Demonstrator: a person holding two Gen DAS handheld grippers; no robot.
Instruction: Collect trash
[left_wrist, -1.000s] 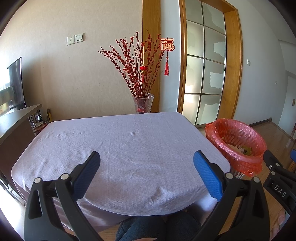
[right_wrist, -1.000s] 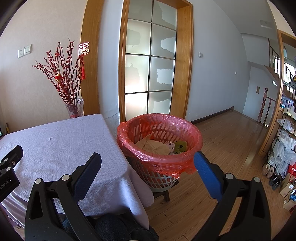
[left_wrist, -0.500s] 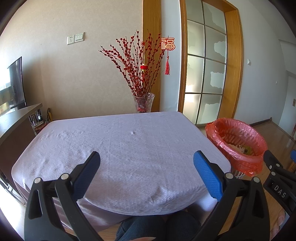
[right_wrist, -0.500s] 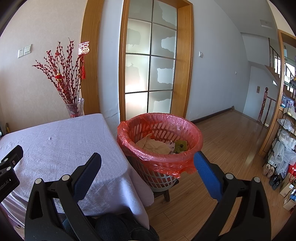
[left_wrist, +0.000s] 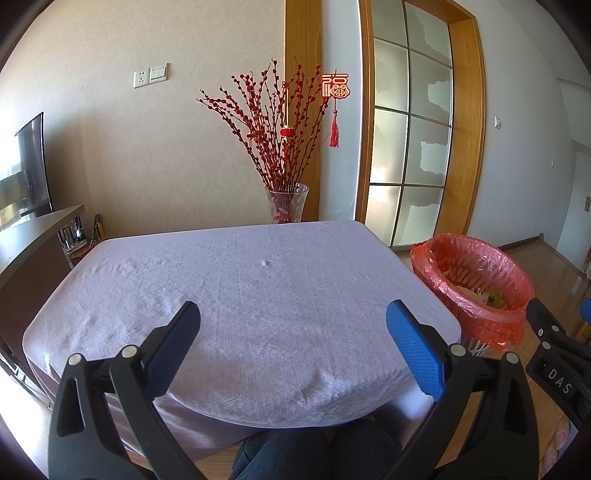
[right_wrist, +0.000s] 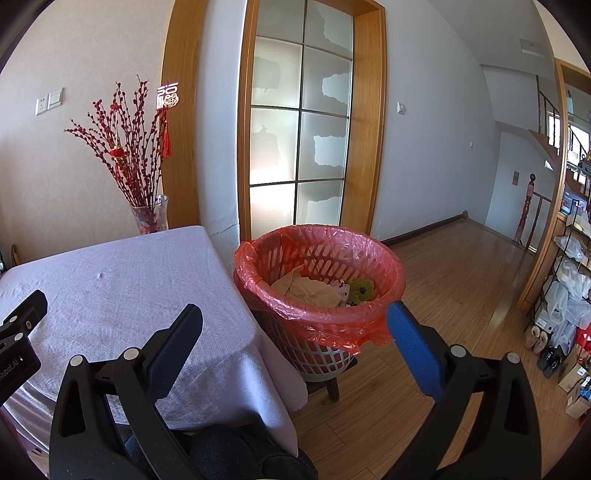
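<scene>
A white basket lined with a red bag stands on a low stool right of the table; it appears in the left wrist view as the red-lined basket. Crumpled beige paper and a green wrapper lie inside it. My left gripper hangs open over the near edge of the table's lilac cloth, holding nothing. My right gripper is open too, just in front of the basket, with nothing between its blue pads.
A glass vase of red branches stands at the table's far edge. A dark counter is at the left. Wooden floor stretches right toward shelves with bags and shoes. A person's knees sit under the table edge.
Both views have shifted very slightly; the grippers stay open and nothing has been taken or let go.
</scene>
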